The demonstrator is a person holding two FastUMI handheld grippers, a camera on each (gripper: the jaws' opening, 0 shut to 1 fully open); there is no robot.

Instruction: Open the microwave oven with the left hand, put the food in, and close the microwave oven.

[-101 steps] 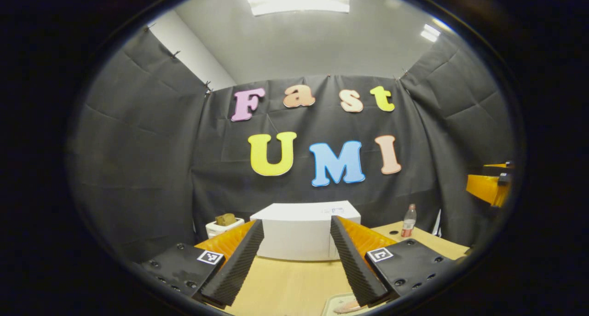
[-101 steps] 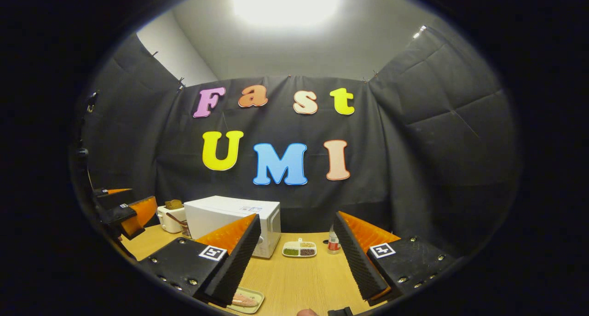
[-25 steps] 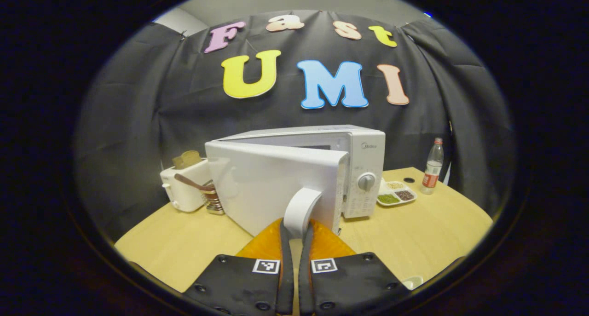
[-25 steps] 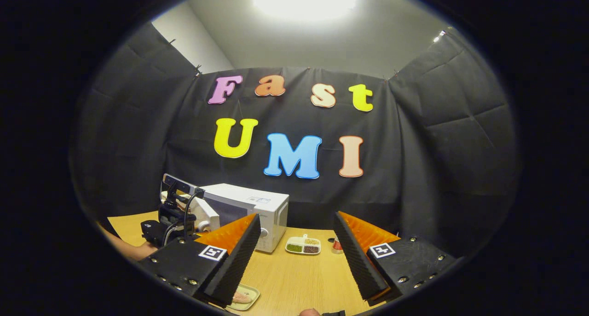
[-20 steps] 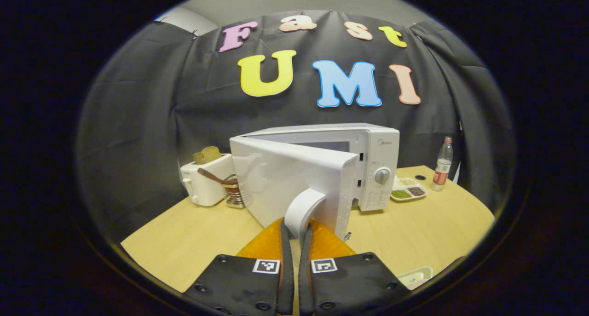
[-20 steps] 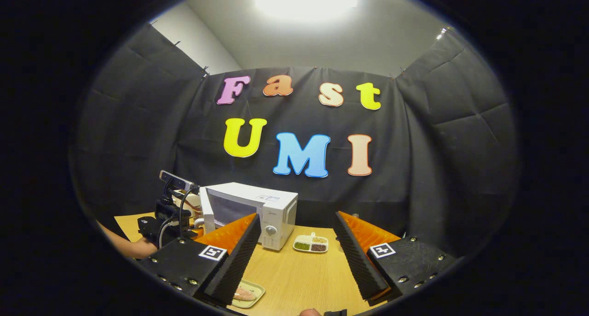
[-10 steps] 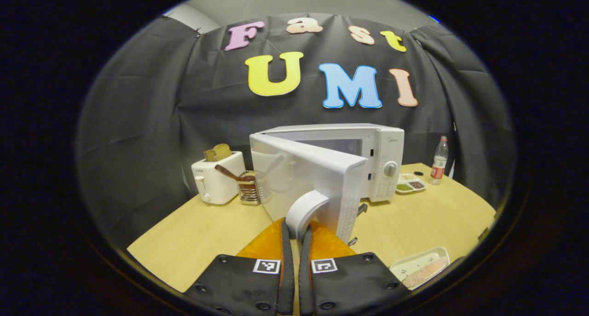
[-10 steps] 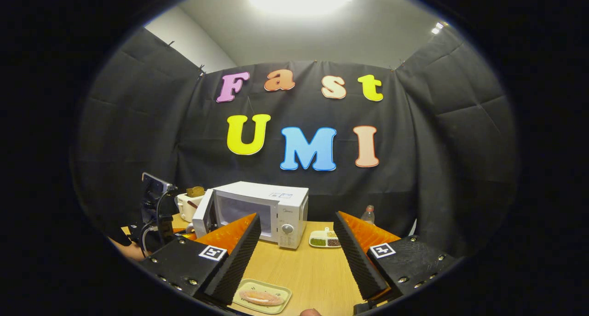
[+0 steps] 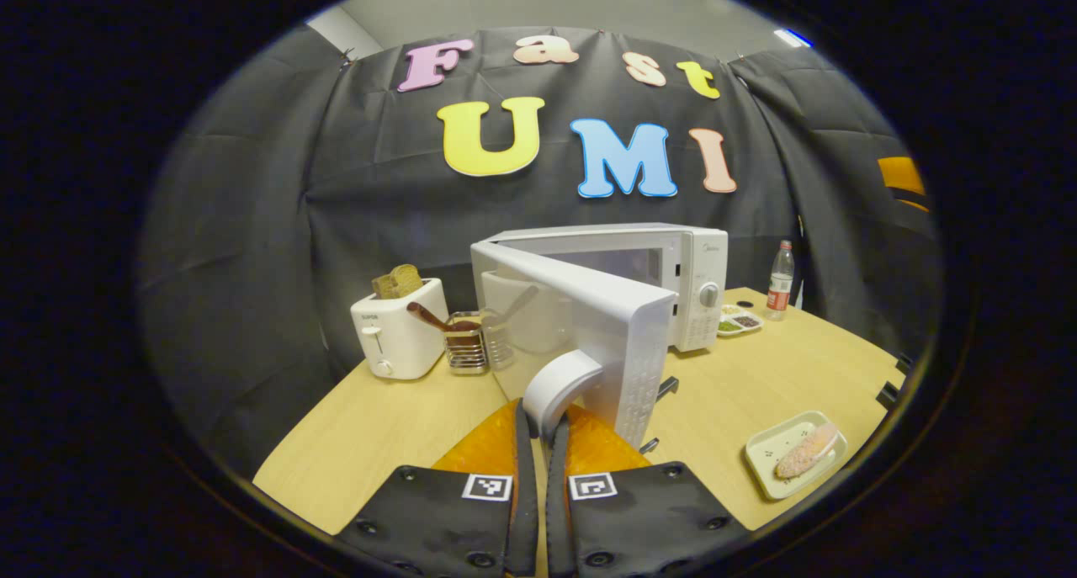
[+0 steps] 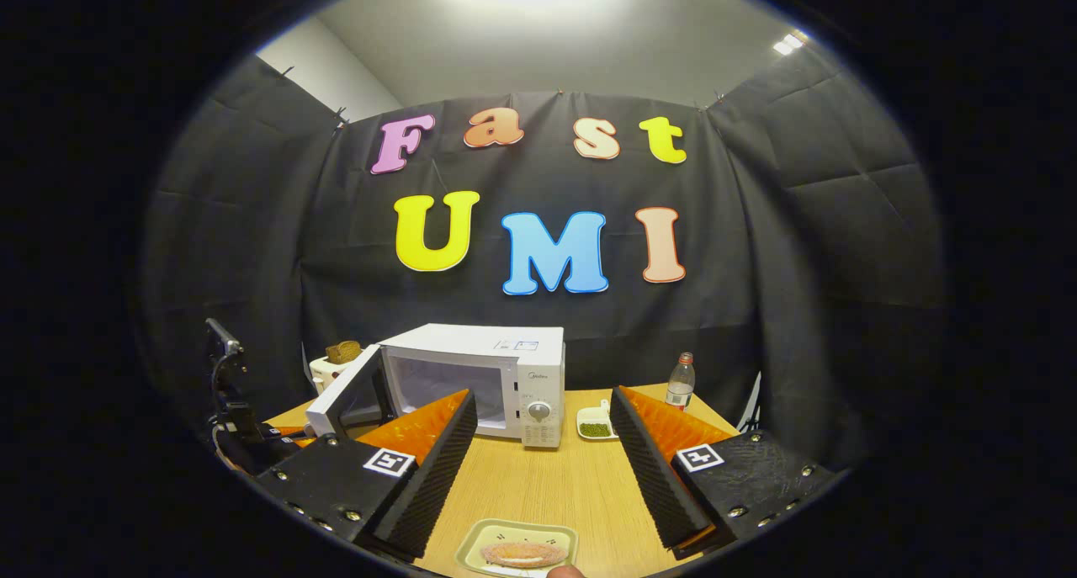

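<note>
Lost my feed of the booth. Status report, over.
Left gripper shut on door handle, microwave door swung partly open. Right gripper open, above food tray on table. Nothing blocking the cavity.

One microwave (image 9: 656, 267) stands on one bench (image 9: 782, 368). One toaster (image 9: 395, 338) holds two bread slices (image 9: 398, 281). One wire holder (image 9: 467, 351) carries one spoon (image 9: 425, 315). There is one bottle (image 9: 780, 279), one divided dish (image 9: 738, 323), and one plate (image 9: 787, 453) with one piece of food (image 9: 806, 452).
</note>
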